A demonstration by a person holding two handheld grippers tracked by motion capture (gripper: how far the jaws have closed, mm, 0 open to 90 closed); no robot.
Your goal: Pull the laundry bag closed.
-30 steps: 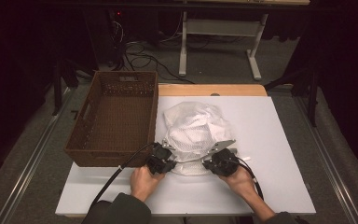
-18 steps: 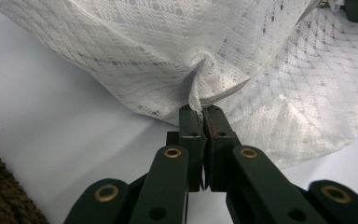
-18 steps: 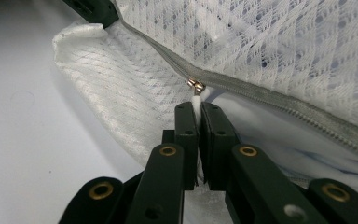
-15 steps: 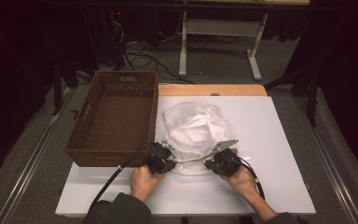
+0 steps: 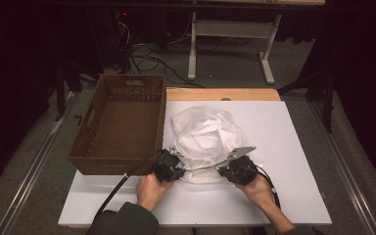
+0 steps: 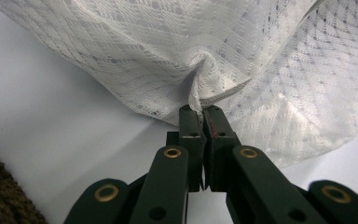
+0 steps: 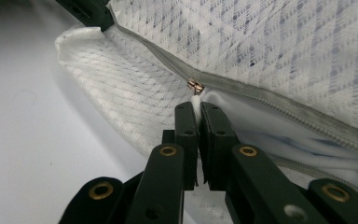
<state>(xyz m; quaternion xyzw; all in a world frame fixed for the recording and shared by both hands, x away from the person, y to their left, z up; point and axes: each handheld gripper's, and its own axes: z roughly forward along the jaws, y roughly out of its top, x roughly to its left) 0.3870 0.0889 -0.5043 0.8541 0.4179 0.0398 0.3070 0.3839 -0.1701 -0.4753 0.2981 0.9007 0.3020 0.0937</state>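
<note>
**At the bag's near edge: both grippers clamped, zip line pulled taut**

Between the black jaws of the right gripper (image 7: 197, 105), pressed tight together, sits a small white pull tab (image 7: 196, 100), just under the brass slider (image 7: 195, 86). Leftward from that slider runs the grey zip (image 7: 149, 49), closed as far as the tip of the other tool at the top left of the right gripper view. Rightward, splits into two tapes with pale contents showing between them.

On the left gripper (image 6: 201, 109), jaws likewise shut, pinching a stitched hem fold of the mesh bag (image 6: 223, 51) and gathering the netting into a pucker just above the tips.

From the high view, compared with a second ago: hardly any movement. Left gripper (image 5: 176, 167) holds its spot as an anchor; right gripper (image 5: 225, 170) stands a touch farther to the person's right, with the seam stretched straight between the two. Judging by that, looks like a slow draw of the slider away from the anchored end, lengthening the closed stretch, so probably zipping up and only partly done.

Outward again: mesh bag (image 5: 203, 129) lies bunched on the white board (image 5: 293, 196), near edge between both hands, left flank just beside the brown woven basket (image 5: 112, 161), which stands with nothing visible inside.
</note>
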